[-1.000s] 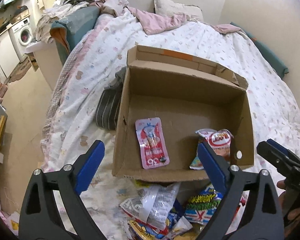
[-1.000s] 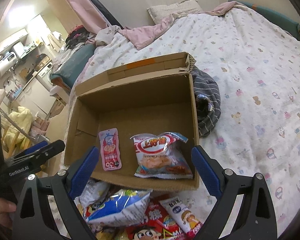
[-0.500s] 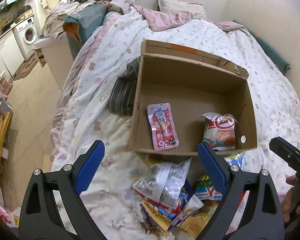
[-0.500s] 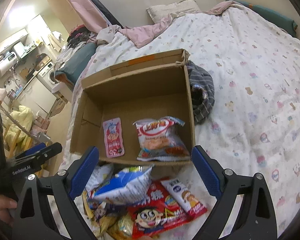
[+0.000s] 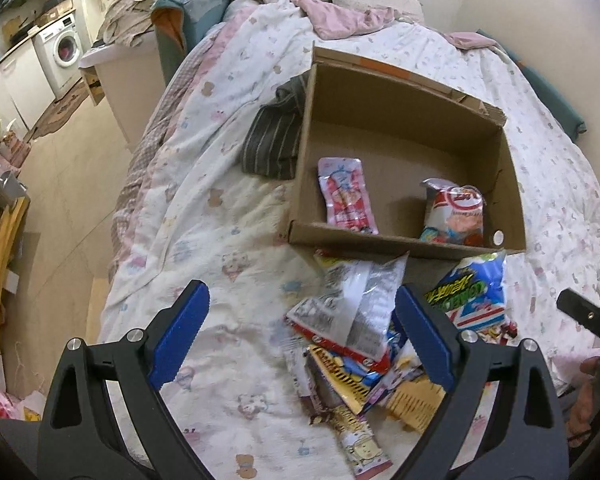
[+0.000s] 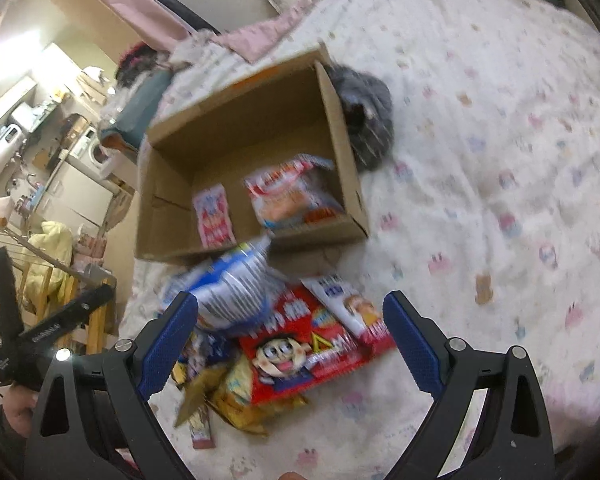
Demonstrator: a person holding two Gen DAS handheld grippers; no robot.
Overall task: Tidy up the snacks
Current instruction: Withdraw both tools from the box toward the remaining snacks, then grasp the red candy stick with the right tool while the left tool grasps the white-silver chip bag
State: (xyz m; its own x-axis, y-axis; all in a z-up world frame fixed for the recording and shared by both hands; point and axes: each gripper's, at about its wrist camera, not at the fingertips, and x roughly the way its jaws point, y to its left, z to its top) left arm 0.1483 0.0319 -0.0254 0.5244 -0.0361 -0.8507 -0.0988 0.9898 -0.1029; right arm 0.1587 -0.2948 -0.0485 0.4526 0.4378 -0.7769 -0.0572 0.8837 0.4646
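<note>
Left wrist: pink packet in box; lettering unreadable.

left gripper: jaws wide, empty, angled down | right gripper: jaws wide, empty, angled down

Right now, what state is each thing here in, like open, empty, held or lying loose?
Cardboard box: open at the top, two snacks inside, mostly bare floor.
Pink packet: lying flat in the box.
Red-and-white bag: sealed, resting in the box.
Snack pile: loose on the bed in front of the box, unsorted.
Left gripper: open, holding nothing.
Right gripper: open, holding nothing.
Striped cloth: crumpled beside the box.
</note>
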